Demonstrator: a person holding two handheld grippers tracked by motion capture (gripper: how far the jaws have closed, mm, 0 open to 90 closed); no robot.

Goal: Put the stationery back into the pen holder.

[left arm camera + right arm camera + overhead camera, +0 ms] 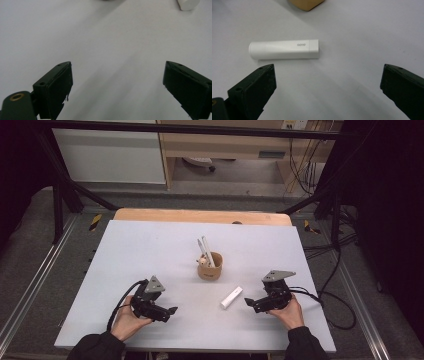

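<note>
A short white tube (231,297) (284,49) lies flat on the pale table (150,250), just ahead of my right gripper (248,303) (328,85), whose jaws stand wide open with nothing between them. A tan cup (210,266) sits mid-table and holds two white sticks (206,250) and a small figure (202,261). My left gripper (172,311) (117,82) hovers at the front left, open and empty, pointing toward the tube, whose end (188,3) shows at the top right of the left gripper view.
A wooden strip (200,215) runs along the table's far edge. Black frame legs and cables (325,290) flank the table on the right. A wooden cabinet (225,145) stands behind on the floor.
</note>
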